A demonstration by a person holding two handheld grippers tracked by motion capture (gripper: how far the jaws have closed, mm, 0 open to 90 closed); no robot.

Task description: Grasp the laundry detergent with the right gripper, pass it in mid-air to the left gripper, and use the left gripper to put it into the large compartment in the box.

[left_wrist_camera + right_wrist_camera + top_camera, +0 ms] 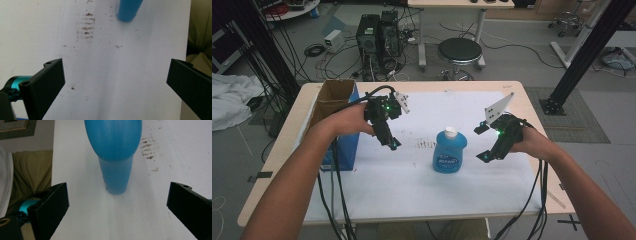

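A blue plastic bottle point(450, 151) with a white cap stands upright on the white sheet near the table's middle. My left gripper point(393, 144) hovers to its left, pointing down at the sheet, jaws wide apart and empty. The bottle's base point(127, 10) sits at the top of the left gripper view, well beyond the left gripper point(116, 80). To the bottle's right my right gripper point(482, 142) is open and aimed at it. In the right gripper view the bottle point(113, 150) stands ahead of the right gripper point(117, 202), untouched by either jaw.
An open cardboard box point(334, 102) with a blue side stands at the table's left edge, just behind my left hand. A white sheet point(422, 185) covers the wooden table. Brown smudges point(426, 144) mark the sheet left of the bottle. Cables trail off the front edge.
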